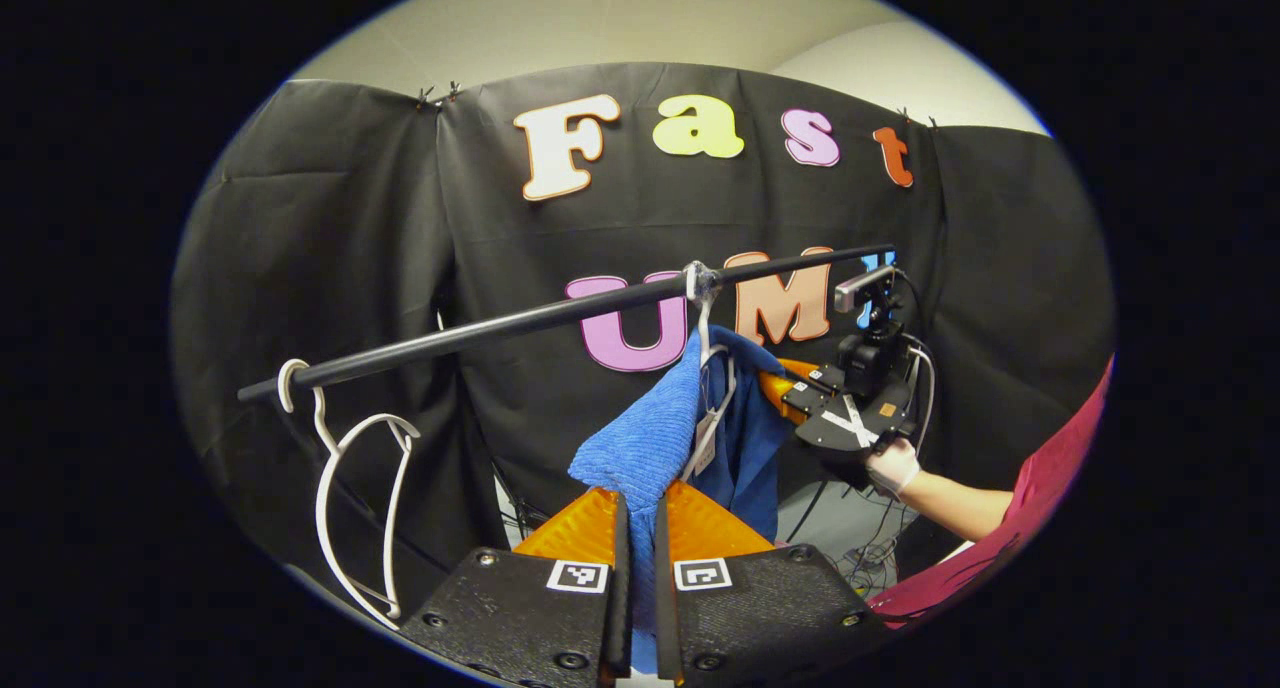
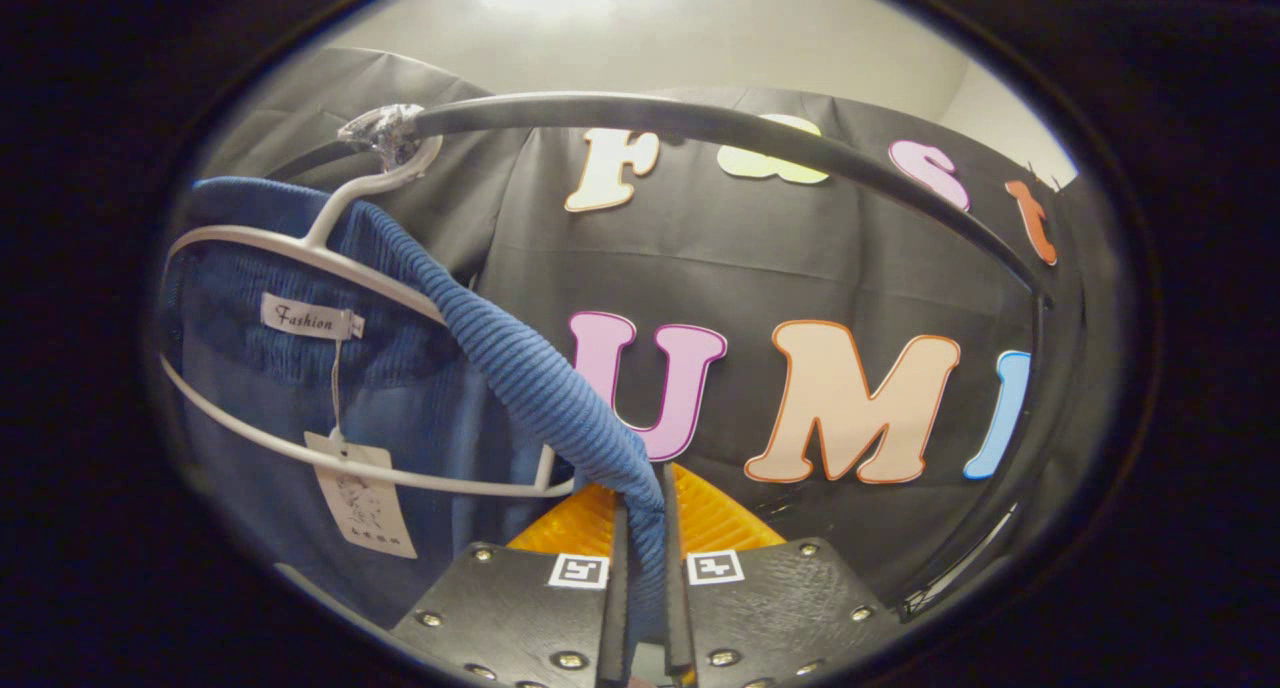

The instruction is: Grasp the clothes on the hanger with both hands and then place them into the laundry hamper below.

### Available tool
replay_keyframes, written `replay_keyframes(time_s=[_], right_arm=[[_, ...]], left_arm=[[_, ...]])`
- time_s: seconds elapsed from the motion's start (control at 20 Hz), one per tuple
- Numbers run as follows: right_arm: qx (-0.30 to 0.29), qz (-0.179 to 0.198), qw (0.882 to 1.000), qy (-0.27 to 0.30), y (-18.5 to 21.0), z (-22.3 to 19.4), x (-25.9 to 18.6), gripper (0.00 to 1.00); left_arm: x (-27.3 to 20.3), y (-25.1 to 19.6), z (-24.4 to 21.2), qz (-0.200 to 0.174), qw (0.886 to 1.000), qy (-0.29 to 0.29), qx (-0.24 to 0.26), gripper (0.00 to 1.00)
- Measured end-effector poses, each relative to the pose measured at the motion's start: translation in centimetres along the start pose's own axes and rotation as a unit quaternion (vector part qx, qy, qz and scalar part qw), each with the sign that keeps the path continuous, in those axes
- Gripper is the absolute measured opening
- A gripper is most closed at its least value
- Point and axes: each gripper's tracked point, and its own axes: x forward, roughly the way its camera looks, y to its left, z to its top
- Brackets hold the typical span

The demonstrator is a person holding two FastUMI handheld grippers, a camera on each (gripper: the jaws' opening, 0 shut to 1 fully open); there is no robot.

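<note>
The blue garment (image 1: 650,438) hangs on a white hanger (image 2: 300,253) from the black rail (image 1: 560,313), its ribbed edges clamped between the fingers of both the left claw (image 1: 640,528) and the right claw (image 2: 645,528)

Blue garment's (image 2: 420,418) lower part cut off; hang tag (image 2: 360,508) print illegible.
</note>
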Motion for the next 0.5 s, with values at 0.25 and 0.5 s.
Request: replay_keyframes(time_s=[0.25,0.5], right_arm=[[0.006,0.008,1.0,-0.015,0.1,1.7,0.0,0.15],[0.005,0.019,0.999,-0.029,0.6,3.1,-0.2,0.15]], left_arm=[[-0.4,2.6,-1.5,0.019,0.999,0.029,0.016,0.1],[-0.6,5.7,-2.8,0.05,0.998,0.042,0.017,0.1]])
